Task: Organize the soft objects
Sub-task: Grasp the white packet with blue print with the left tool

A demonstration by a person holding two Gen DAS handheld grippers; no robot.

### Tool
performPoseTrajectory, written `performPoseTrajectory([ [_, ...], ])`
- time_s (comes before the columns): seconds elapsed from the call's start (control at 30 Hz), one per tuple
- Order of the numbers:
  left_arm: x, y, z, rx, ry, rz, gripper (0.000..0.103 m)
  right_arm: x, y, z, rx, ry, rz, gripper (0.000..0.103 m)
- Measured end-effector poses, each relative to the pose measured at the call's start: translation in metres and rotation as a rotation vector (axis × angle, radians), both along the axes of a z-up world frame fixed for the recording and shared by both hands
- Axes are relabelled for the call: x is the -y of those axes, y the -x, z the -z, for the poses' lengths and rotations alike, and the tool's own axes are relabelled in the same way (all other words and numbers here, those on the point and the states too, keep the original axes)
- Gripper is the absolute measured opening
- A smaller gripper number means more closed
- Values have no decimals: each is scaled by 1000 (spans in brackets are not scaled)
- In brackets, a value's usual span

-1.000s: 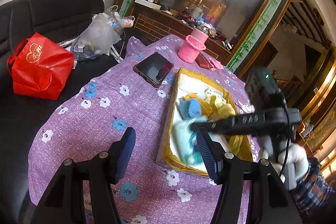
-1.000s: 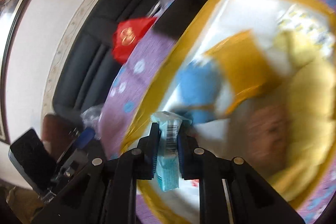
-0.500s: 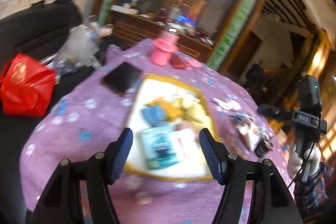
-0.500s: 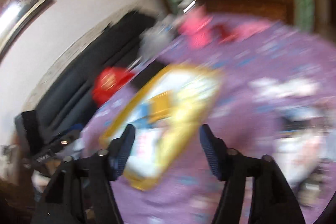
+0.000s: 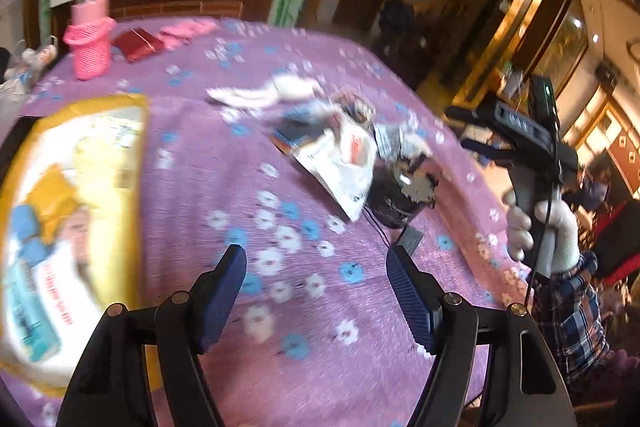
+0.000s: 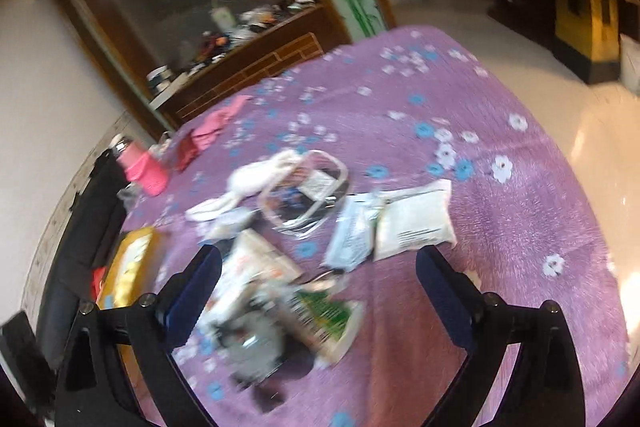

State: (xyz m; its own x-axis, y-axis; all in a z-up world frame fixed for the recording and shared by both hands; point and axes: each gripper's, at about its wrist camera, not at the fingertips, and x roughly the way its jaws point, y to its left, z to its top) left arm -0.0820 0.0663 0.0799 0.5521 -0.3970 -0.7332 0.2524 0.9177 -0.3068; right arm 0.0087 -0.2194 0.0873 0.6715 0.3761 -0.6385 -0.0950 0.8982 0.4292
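Purple cloth (image 6: 500, 227), both claws (image 5: 316, 291) (image 6: 320, 291) wide, empty, blurred packets (image 6: 412, 223) seemingly just ahead.

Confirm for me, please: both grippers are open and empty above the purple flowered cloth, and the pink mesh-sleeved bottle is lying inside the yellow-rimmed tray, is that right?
Not quite: the pink mesh-sleeved bottle stands on the purple flowered cloth beyond the yellow-rimmed tray, not inside it, as the left wrist view shows. The left gripper and right gripper are open and empty.
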Motion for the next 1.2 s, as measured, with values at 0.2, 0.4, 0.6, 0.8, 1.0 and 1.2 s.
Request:
performPoseTrajectory([
  [0.2,35,-23,45,-96,-165,-41,76,23,-28,44,18,-94,26,97],
  [0.4,34,-18,66,-86,-139,-43,102,43,-21,53,32,-135,43,97],
  [0.6,49,-11,69,-103,-247,36,100,33,-20,53,25,-103,27,97],
  [0.8,57,-53,8,91,-241,90,87,32,-16,49,44,-99,24,97],
  [1.0,62,-145,5,70,-171,146,87,31,-22,53,22,-90,17,97],
  [1.2,79,-196,30,12,-132,196,87,37,-29,60,-12,-109,28,97],
])
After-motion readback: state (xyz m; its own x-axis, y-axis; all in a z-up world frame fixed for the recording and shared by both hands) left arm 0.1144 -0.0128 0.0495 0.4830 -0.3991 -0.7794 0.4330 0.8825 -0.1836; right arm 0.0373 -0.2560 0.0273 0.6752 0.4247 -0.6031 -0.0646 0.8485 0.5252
